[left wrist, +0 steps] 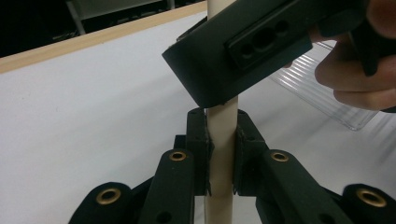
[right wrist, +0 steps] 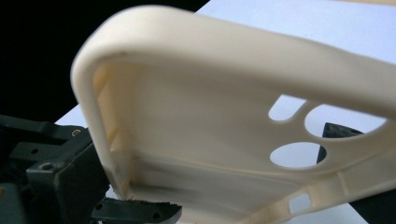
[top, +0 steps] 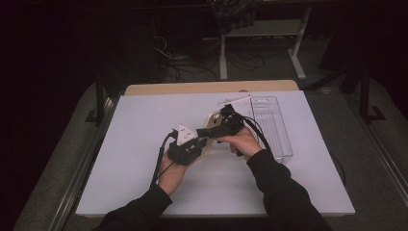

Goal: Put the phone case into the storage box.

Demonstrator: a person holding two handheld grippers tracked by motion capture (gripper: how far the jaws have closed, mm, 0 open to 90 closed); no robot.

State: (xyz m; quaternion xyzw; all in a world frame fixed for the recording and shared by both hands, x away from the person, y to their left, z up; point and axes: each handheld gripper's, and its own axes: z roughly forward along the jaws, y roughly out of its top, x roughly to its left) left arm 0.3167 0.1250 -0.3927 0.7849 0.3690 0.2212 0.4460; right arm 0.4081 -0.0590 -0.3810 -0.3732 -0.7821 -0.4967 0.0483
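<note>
A cream phone case (top: pixel 211 120) is held edge-up above the middle of the white mat, between both grippers. My left gripper (top: pixel 201 140) comes from the lower left and is shut on the case's lower rim; in the left gripper view its pads clamp the cream edge (left wrist: pixel 222 163) from both sides. My right gripper (top: pixel 214 129) reaches in from the right hand and is shut on the case's upper part, seen as a black block (left wrist: pixel 210 88) over the rim. In the right gripper view the case's inside (right wrist: pixel 210 116) shows its camera cutouts, with a black fingertip (right wrist: pixel 135 212) at its lower corner.
A clear ribbed plastic tray (top: pixel 272 125) lies on the mat right of the hands, close to the right hand (left wrist: pixel 355 79). A thin white strip (top: pixel 235 99) lies near the tray's far end. The mat covers a wooden table (top: pixel 211 87); dark floor, cables and stands lie beyond.
</note>
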